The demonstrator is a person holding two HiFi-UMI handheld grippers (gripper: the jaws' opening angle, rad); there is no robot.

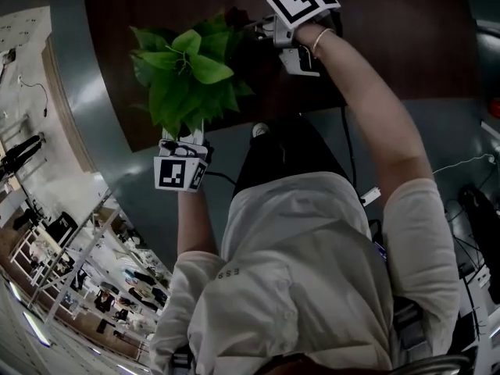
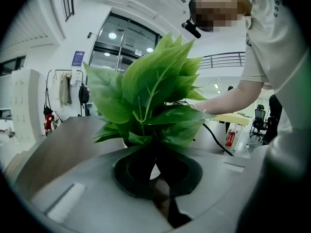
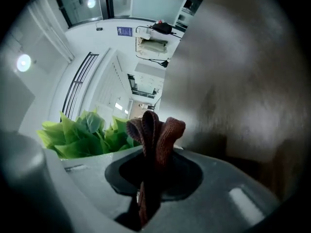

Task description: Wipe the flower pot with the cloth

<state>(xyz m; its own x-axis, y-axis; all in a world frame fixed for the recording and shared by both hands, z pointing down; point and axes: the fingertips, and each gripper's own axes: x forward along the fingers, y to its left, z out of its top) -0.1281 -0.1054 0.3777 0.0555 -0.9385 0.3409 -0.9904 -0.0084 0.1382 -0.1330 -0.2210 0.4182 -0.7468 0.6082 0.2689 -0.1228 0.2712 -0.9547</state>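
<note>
Head view: a person is leaning over the dark worktop (image 1: 406,22), bringing both tongs to a leafy plant (image 1: 187,73).
Flower pot: it is sitting on the worktop under the leaves, showing only as a white sliver (image 2: 154,172) in the left gripper view.
Left tongs (image 1: 184,139): they are pressing together at the near side of the flower pot; whether they are nipping its rim is unclear.
Right tongs (image 1: 262,30): they are pinching the brown cloth (image 3: 155,130), which is bunching above the tips at the far side of the flower pot, not clearly touching it.
Risk: overhanging foliage is likely catching the cloth before it meets the flower pot. A hard sideways wipe could tip or slide the flower pot if the left tongs are not truly steadying it.
</note>
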